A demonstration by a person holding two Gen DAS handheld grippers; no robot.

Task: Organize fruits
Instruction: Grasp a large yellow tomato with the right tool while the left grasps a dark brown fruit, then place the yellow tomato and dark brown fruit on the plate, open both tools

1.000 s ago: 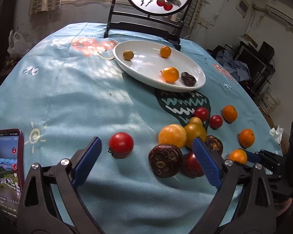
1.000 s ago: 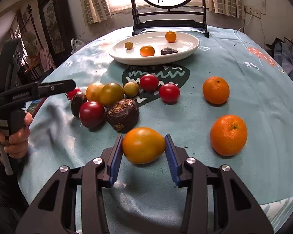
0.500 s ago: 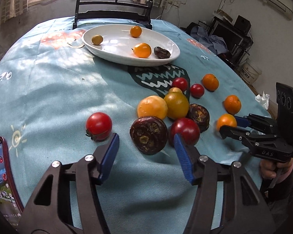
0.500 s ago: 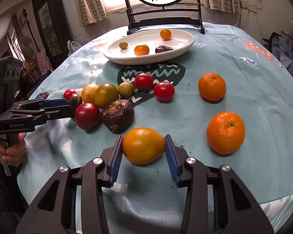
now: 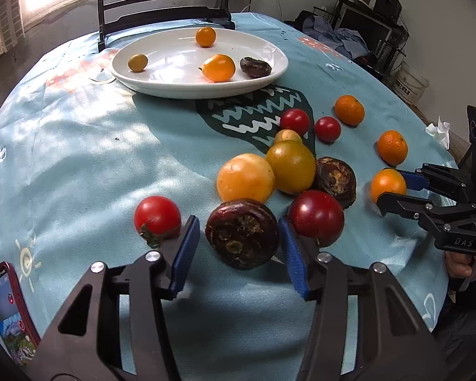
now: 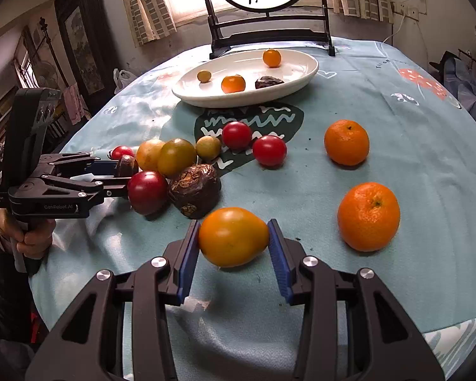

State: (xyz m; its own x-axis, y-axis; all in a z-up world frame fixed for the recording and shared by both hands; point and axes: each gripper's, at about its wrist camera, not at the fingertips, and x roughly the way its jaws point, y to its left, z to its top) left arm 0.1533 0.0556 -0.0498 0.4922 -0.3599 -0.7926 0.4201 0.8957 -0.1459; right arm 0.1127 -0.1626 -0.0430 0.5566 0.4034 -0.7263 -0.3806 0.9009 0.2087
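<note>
A dark brown wrinkled fruit (image 5: 241, 233) lies on the blue tablecloth between the blue pads of my left gripper (image 5: 238, 244). The jaws are closing around it, and a thin gap still shows at the left pad. A red tomato (image 5: 157, 214) sits just outside the left finger and a dark red tomato (image 5: 315, 216) just outside the right one. My right gripper (image 6: 233, 246) is shut on an orange-yellow fruit (image 6: 233, 236) near the table's front edge. The white oval plate (image 5: 174, 73) at the back holds several small fruits.
Behind the dark fruit cluster a yellow-orange fruit (image 5: 246, 177), an olive-yellow one (image 5: 290, 166) and another dark fruit (image 5: 334, 177). Two mandarins (image 6: 368, 216) (image 6: 346, 141) and two red tomatoes (image 6: 269, 150) lie apart. A phone (image 5: 6, 311) lies at the left edge; a framed screen stand (image 5: 165, 9) is behind the plate.
My left gripper swung right from the red tomato to the dark brown fruit, dropped lower, and narrowed its jaws from wide to close around it. The right gripper and its fruit stayed still.
</note>
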